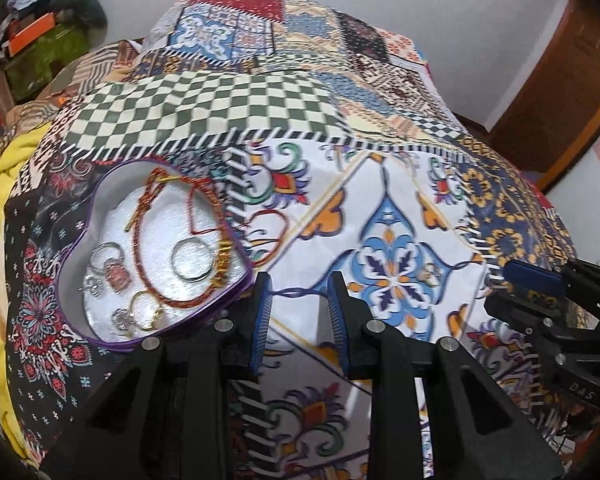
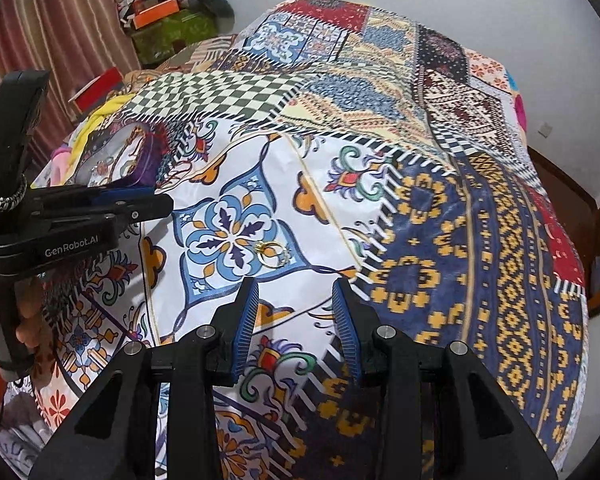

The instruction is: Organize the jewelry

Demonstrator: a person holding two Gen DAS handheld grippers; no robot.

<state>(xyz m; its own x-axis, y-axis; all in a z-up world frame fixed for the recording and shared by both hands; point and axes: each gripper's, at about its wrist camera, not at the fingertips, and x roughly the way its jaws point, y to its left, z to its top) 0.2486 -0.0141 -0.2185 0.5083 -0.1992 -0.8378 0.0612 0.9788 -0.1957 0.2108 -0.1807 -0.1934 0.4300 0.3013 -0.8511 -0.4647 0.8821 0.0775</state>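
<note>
A small gold ring (image 2: 273, 253) is seen lying flat on the patterned bedspread (image 2: 420, 216), on a blue flower motif just ahead of the right gripper (image 2: 296, 312), whose jaws are spread wide and hold nothing. The ring is judged light, rigid and slippery, thin against soft cloth; it is best pinched across its band. The left gripper (image 1: 300, 300) is likewise open and empty, beside the heart-shaped tin (image 1: 100, 184), where bracelets (image 1: 172, 248) and rings are already gathered.
</note>
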